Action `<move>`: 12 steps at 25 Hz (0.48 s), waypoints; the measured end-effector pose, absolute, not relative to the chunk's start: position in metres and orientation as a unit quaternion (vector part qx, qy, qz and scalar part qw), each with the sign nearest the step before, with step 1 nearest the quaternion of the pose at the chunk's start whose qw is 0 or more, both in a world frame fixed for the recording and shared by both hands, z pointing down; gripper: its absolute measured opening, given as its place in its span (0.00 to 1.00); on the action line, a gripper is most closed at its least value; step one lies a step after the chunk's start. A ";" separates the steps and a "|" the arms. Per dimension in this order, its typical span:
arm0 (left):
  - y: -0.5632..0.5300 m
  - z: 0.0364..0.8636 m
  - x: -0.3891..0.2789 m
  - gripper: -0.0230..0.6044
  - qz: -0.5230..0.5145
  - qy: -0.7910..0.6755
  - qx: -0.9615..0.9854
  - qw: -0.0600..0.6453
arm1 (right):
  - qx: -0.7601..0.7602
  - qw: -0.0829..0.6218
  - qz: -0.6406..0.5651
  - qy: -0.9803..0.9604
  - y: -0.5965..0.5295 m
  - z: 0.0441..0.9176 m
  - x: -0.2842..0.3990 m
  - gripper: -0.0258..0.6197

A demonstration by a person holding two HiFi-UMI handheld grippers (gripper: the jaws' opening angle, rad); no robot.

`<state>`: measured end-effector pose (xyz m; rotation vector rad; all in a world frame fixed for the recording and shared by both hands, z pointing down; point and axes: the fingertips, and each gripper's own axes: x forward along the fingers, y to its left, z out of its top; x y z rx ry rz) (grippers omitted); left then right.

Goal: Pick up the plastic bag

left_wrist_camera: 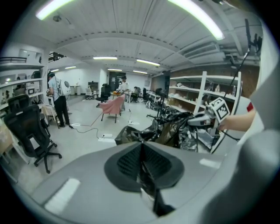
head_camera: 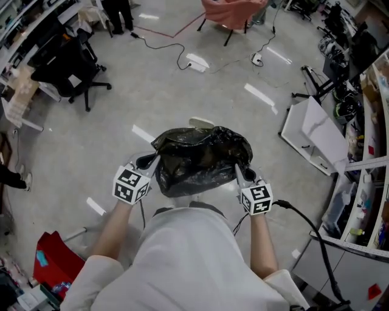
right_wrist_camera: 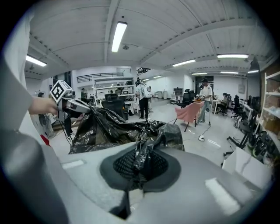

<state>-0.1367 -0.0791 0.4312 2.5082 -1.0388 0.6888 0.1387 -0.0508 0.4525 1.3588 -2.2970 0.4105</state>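
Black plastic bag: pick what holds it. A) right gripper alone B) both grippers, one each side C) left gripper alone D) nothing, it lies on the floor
B: the crumpled black plastic bag hangs between left gripper and right gripper, each shut on it.

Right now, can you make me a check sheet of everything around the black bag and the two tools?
Surface: grey floor, shiny.
Job's things: black plastic bag, crumpled, held up between both tools.
Clutter: red thing on the person's left; white board on the right.
Tools: left tool shut on one edge of the bag; right tool shut on the other.
Cables: black cable to a power strip on the floor; thick cable trails from the right tool.
Surroundings: black office chair, pink chair, shelves.
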 end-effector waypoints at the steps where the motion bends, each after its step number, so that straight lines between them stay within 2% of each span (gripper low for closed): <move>1: -0.075 0.429 -0.140 0.05 0.245 -0.363 0.884 0.166 | 0.495 0.219 0.144 -0.828 -0.046 0.449 0.134 0.04; 7: -0.051 0.416 -0.162 0.05 0.264 -0.354 0.890 0.112 | 0.516 0.230 0.116 -0.817 -0.011 0.438 0.106 0.04; 12: -0.031 0.417 -0.178 0.05 0.259 -0.339 0.898 0.112 | 0.529 0.241 0.103 -0.807 0.016 0.438 0.085 0.04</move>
